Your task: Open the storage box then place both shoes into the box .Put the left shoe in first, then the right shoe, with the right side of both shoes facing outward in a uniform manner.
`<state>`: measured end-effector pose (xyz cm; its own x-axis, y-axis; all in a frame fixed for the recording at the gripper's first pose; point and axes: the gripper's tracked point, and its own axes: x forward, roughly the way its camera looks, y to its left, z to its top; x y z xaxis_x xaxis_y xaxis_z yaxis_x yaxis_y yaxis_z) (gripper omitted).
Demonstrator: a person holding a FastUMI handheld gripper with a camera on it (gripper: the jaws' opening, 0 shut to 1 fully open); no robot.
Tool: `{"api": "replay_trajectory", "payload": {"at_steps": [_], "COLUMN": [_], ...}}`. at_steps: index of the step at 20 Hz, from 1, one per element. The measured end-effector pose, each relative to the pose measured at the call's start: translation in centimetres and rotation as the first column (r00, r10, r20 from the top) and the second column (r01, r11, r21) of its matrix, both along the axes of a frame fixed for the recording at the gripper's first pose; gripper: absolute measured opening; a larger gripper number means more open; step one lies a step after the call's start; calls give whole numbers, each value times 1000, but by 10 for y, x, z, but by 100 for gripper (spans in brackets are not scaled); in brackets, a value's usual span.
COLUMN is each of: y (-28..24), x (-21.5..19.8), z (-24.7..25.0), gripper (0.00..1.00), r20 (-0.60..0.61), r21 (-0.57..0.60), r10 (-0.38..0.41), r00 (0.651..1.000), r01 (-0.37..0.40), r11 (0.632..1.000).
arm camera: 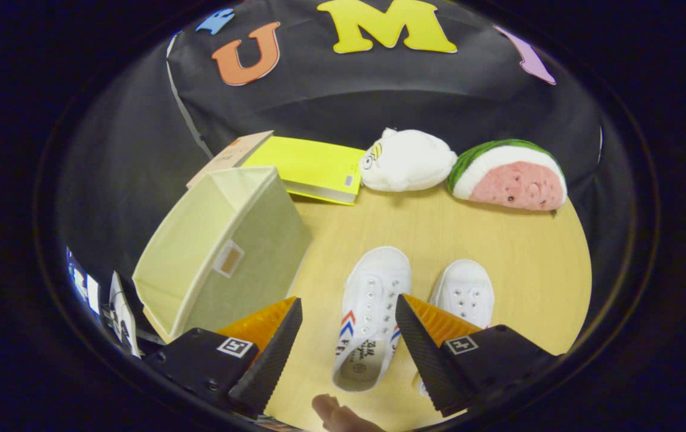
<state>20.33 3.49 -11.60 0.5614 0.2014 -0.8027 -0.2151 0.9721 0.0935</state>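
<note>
recording booth | black cloth wall (379, 102) | wooden table (499, 240)

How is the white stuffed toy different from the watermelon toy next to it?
The white plush toy is nearly all white with a small yellow striped bit, while the watermelon plush has a green rind and pink flesh with dark seeds. The white one is a rounded lump; the watermelon is a wedge and looks wider. Both are soft toys lying side by side on the table, far beyond the open gripper.
</note>
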Motion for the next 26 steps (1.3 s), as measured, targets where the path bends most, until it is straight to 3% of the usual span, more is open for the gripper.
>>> {"api": "replay_trajectory", "payload": {"at_steps": [9, 12, 15, 16, 18, 21, 26], "y": [-43, -44, -30, -30, -31, -31, -24], "x": [-18, -10, -9, -8, -10, -12, -14], "z": [-71, -77, -88, -88, -87, -87, -79], "gripper": [97, 80, 48, 31, 16, 7, 6], "r20": [-210, -197, -237, -231, -234, -250, -333], "r21": [-156, -168, -124, -130, -116, -44, 111], "r10": [-45, -49, -19, -14, -30, -67, -109], "r00": [977, 979, 971, 973, 972, 966, 937], "r01": [12, 15, -11, -16, 3, 58, 154], "r11": [988, 986, 992, 991, 993, 997, 982]}}
